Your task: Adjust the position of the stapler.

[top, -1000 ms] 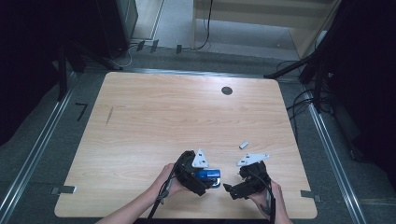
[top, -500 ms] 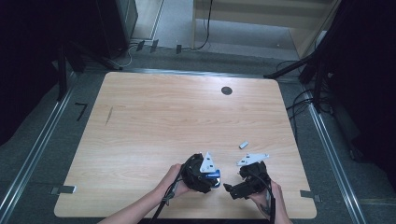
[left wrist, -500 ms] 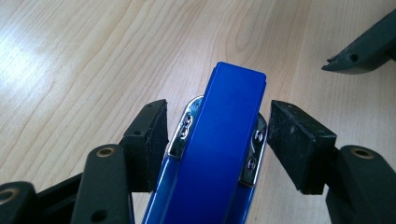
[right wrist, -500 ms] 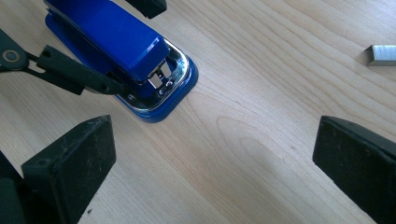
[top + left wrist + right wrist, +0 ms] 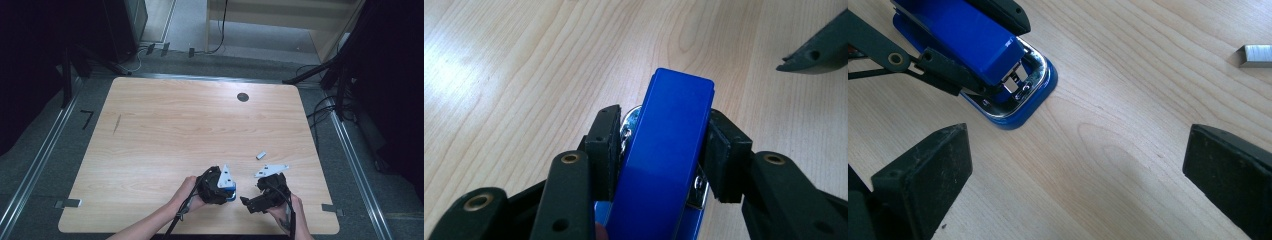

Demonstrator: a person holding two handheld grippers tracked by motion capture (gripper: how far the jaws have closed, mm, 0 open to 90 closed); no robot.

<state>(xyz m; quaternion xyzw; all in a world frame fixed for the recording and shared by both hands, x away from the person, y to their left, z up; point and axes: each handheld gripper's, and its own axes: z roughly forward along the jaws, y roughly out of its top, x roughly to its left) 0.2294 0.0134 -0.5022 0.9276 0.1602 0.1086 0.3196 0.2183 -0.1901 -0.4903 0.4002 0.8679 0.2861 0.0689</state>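
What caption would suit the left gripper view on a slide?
The left gripper closes its black jaws on the sides of a blue stapler over the wooden table.

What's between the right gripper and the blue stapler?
Just bare table; the right gripper view shows wood between the right gripper and the stapler.

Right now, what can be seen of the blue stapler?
The blue stapler lies flat on the wooden table near its front edge, between the two hands. It has a glossy blue plastic top arm and base, with shiny metal showing at the nose. The left claw, whose jaws have just been closing, now presses its pads on both sides of the top arm. The right claw stands open nearby, apart from it.
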